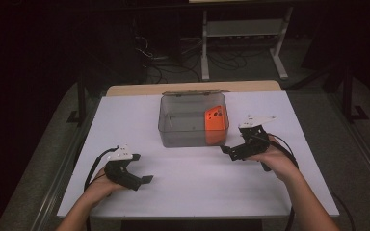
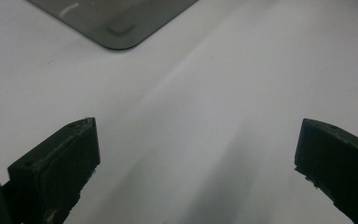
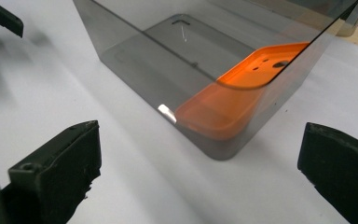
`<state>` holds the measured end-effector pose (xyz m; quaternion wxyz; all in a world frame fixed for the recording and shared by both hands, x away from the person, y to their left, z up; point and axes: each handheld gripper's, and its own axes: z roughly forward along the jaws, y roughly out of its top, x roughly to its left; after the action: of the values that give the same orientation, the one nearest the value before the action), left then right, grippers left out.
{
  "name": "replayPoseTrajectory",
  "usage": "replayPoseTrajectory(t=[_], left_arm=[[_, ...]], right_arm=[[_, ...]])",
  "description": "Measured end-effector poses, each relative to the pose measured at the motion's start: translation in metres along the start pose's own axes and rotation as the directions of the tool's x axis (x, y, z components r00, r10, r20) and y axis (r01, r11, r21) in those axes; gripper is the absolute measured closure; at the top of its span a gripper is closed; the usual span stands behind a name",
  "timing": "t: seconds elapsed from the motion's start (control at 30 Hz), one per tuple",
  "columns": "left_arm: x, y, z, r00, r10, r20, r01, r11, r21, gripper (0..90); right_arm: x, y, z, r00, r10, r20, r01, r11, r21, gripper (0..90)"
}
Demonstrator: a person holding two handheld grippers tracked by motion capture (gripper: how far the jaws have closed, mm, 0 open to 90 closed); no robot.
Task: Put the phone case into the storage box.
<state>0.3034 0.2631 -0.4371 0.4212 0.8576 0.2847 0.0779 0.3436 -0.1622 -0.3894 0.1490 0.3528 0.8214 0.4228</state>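
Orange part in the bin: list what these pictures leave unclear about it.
- Orange part, high view: its small holes are too tiny to count.
- Right gripper view: the smoky bin wall tints its lower half, blurring the underside.
- Left gripper view: the frame's top edge cuts the bin to one corner.

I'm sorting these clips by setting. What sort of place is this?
Probably a lab or workshop set up for recording, not a home. A white table stands in a dark room, loose cables lie on the floor behind it, and a metal frame stand sits farther back.
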Motion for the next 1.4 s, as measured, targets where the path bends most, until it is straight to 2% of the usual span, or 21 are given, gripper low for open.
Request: replayPoseTrajectory(t=[0.17,0.57,0.8,1.4], left_arm=[[-0.001,0.0,0.0,1.0,0.002,0.002,-0.002,1.0,-0.001,0.0],[-0.002,-0.001,0.0,1.0,0.007,0.006,-0.007,1.0,-0.003,0.0],[-0.003,-0.001,0.0,1.0,0.006,0.007,-0.006,1.0,-0.005,0.0],[-0.006,-0.002,0.0,0.9997,0.017,0.019,-0.017,0.9998,-0.008,0.0]], right_arm=[[0.002,-0.015,-0.001,0.9999,0.017,0.002,-0.017,1.0,-0.017,0.0],[0.012,-0.043,-0.005,0.9999,0.016,0.0,-0.016,1.0,-0.014,0.0],[0.019,-0.055,-0.008,0.9997,0.018,0.015,-0.018,0.999,-0.028,0.0],[0.023,-0.085,-0.022,0.9996,0.003,0.027,-0.002,0.999,-0.043,0.0]])
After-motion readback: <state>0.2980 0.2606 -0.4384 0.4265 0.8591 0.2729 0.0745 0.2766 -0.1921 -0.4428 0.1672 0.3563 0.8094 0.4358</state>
